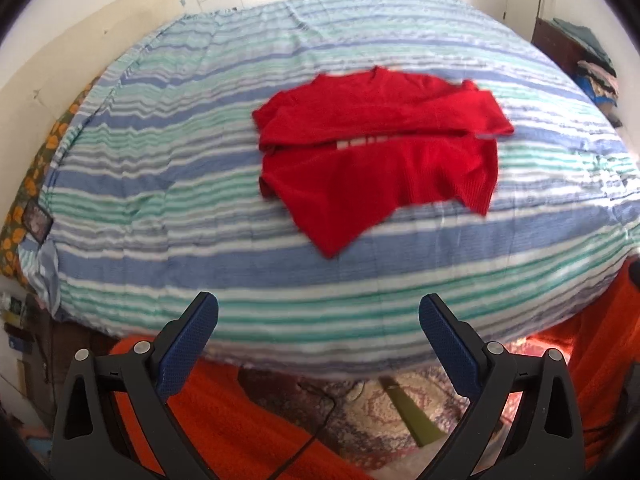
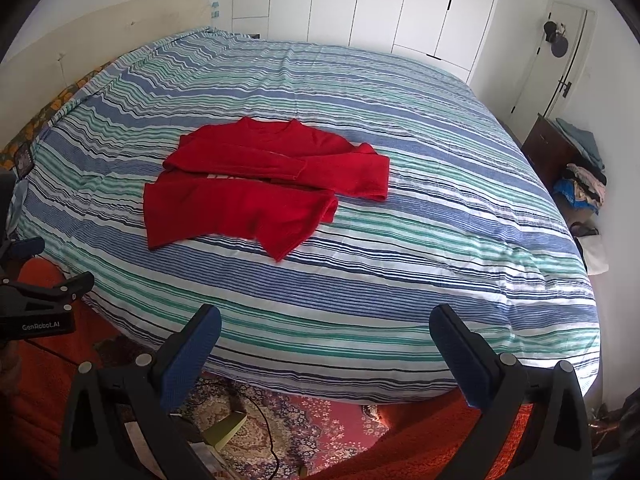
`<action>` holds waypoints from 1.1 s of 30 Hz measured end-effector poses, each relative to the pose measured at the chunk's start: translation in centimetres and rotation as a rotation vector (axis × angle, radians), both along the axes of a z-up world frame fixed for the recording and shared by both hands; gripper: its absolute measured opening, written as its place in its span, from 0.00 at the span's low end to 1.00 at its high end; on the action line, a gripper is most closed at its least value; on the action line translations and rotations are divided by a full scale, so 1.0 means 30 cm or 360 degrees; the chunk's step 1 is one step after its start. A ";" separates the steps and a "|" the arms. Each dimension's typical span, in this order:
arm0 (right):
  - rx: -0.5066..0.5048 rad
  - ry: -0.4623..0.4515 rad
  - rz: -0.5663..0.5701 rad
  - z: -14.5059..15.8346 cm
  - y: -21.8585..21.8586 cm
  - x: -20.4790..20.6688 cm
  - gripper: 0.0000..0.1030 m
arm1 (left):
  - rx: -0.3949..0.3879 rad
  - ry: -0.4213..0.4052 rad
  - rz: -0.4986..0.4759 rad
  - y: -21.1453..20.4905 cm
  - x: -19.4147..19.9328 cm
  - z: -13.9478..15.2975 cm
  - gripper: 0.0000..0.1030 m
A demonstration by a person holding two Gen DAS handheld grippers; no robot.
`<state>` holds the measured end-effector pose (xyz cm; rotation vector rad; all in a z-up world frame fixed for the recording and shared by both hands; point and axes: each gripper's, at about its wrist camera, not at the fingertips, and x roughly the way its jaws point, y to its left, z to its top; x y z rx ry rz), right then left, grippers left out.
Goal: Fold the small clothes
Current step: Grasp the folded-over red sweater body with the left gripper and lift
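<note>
White wardrobe doors (image 2: pixel 400 4) line the far wall behind a bed (image 2: pixel 400 208) spread with a blue, green and white striped cover. On that cover, left of centre in the right wrist view, lies a red sweater (image 2: pixel 256 184) with its sleeves laid across the chest; white lettering peeks out beneath one sleeve but is too covered to read. The left hand-held gripper (image 1: pixel 318 316) and the right hand-held gripper (image 2: pixel 325 324) both hang off the bed's near edge, fingers spread wide and empty. On the left hand-held gripper's body, seen in the right wrist view, white print reads "GenRobot.AI". Folded clothes (image 2: pixel 584 176) are stacked by the door.
</note>
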<state>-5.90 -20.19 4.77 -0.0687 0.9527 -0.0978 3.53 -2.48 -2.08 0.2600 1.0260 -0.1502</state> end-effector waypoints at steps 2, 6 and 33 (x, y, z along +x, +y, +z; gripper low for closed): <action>0.0019 0.0016 -0.0009 -0.016 -0.010 0.008 1.00 | -0.0106 -0.0075 -0.0084 -0.031 0.082 0.079 0.98; 0.0069 0.0033 -0.0031 -0.046 -0.036 0.031 1.00 | -0.0227 -0.0075 -0.0430 -0.223 0.299 0.136 0.98; 0.0208 0.0087 -0.0300 -0.141 -0.276 0.117 1.00 | -0.0354 0.0219 -0.0004 -0.111 0.861 -0.136 0.06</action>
